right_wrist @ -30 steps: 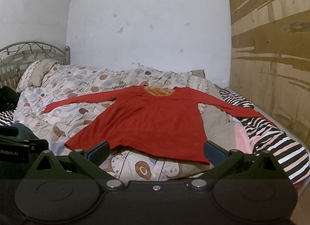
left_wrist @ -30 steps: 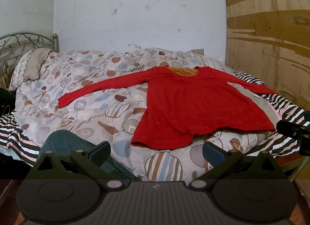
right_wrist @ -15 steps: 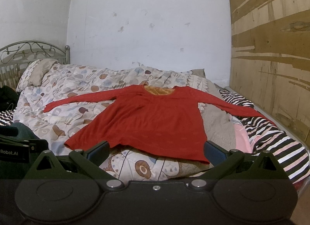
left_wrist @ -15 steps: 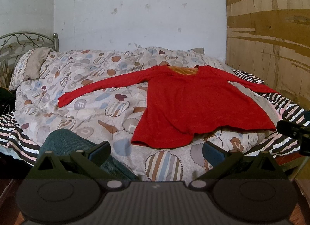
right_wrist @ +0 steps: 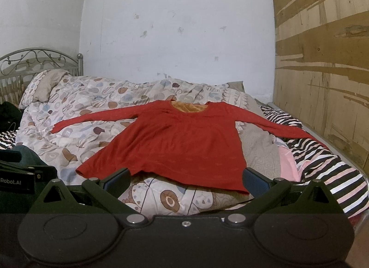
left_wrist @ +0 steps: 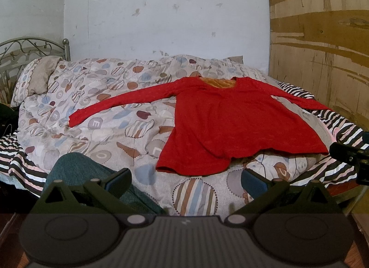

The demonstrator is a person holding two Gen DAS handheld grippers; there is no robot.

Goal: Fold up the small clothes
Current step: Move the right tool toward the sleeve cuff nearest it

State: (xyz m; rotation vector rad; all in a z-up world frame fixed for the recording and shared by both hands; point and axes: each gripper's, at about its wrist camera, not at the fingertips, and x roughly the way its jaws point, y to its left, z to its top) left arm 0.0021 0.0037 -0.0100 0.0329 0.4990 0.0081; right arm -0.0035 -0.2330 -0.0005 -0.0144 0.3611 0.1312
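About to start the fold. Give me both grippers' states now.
Left gripper: open, holding nothing, short of the red shirt.
Right gripper: open, holding nothing.

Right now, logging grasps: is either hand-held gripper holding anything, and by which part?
Nothing is held. The left hand-held gripper and right hand-held gripper are both open, short of the red shirt, which lies flat on the bed.
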